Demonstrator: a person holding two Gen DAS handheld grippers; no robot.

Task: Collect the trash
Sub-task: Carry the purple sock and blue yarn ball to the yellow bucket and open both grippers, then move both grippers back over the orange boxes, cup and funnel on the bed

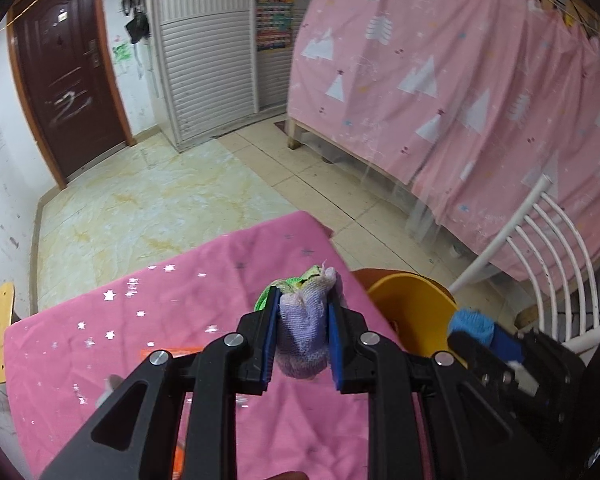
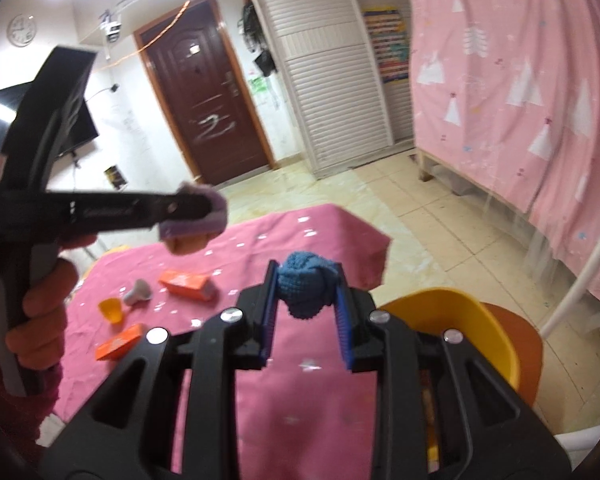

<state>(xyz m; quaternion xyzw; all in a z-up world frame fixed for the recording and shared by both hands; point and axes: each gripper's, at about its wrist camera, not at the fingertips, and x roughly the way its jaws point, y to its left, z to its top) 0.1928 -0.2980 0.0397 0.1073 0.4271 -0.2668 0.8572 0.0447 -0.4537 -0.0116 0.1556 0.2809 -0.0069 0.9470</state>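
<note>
Step in hand: carry phase. You hold one trash item per gripper, both lifted clear of the table w/ the pink star-print cloth (image 2: 300, 400).

Left gripper (image 1: 304, 332): pads clamped on a balled purple knit rag w/ a green scrap at its tip (image 1: 304, 332). Grip looks firm; the ball bulges past the pads on both ends.

Right gripper (image 2: 306, 292): pads clamped on a balled blue knit rag (image 2: 306, 284). It sits near the fingertips, so treat this hold as the shallower one.

Landmark: round yellow plastic bin (image 2: 456, 320), standing off the table's right edge, just beside it. Ref. to the bin:
- blue rag: left of the rim, near, not yet over the opening.
- purple rag: further left of the rim, over the cloth.
- remaining items well left of the bin, on the cloth: two orange cartons (image 2: 188, 285), a small yellow cup (image 2: 112, 309), a grey cone-shaped piece (image 2: 138, 292).

Next move, by judgement: bring the right gripper over the bin opening first, then release. Follow w/ the left. Don't open either pair until the rag is inside the rim line; a light rag may catch on the rim or drop to the floor.
</note>
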